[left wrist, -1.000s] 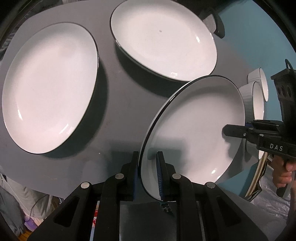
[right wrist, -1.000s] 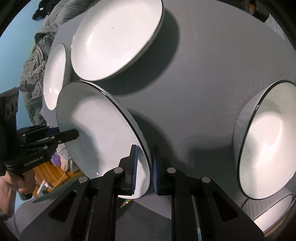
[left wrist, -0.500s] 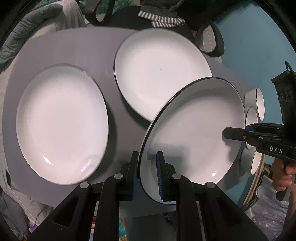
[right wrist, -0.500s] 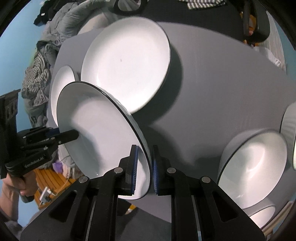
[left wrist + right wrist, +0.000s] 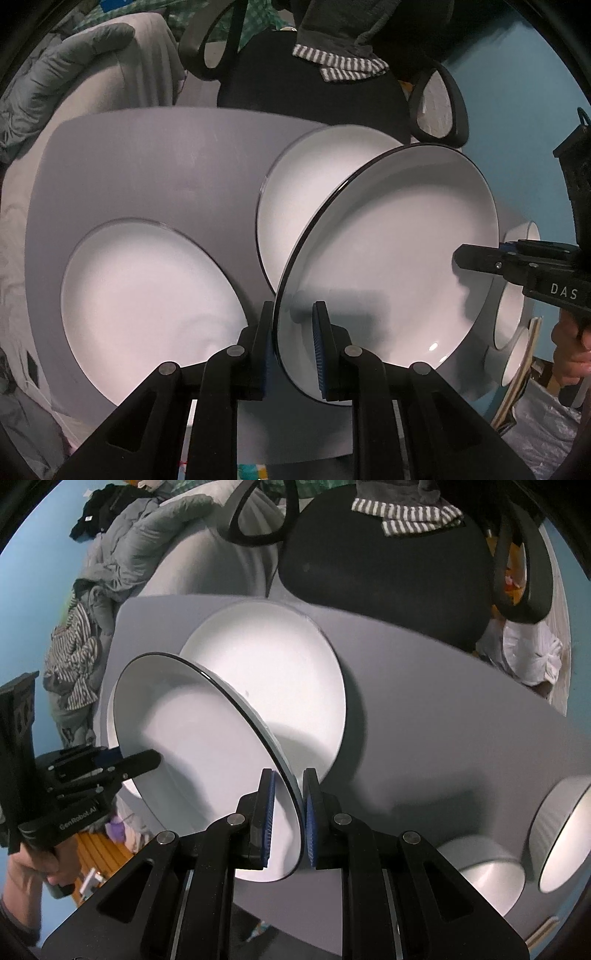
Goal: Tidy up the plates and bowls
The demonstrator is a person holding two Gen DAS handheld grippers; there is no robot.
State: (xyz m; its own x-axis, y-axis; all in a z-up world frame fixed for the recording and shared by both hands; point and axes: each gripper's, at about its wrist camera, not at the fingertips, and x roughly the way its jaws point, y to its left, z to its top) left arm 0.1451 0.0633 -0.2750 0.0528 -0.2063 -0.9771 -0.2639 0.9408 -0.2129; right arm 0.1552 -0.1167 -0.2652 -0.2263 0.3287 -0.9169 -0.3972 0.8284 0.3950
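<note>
Left wrist view: the left gripper (image 5: 294, 347) is nearly closed, its blue pads clamped on the near rim of a white plate with a black edge, the held plate (image 5: 391, 258), which hangs tilted in the air above the grey table (image 5: 155, 173). At the plate's far right rim the right gripper (image 5: 480, 258) pinches the opposite edge, with a hand (image 5: 570, 354) on its handle. A second white plate (image 5: 147, 310) lies flat on the table to the left, and a third plate (image 5: 295, 192) lies behind the held one and is partly hidden by it. White bowls (image 5: 511, 317) stand at the table's right edge, past the held plate. A black office chair (image 5: 310, 85) with striped cloth over it stands behind the table. Right wrist view: the right gripper (image 5: 286, 823) is likewise almost closed, with the held plate's (image 5: 192, 738) black-edged rim squeezed between its blue pads; the plate tilts up and away to the left, where the left gripper (image 5: 146, 761) grips its far rim, a hand (image 5: 40, 864) below it. The flat plate (image 5: 269, 672) on the table (image 5: 424, 709) lies beyond and under the raised one. Two bowls (image 5: 561, 834) sit at the lower right of the table, one just beside the other.
</note>
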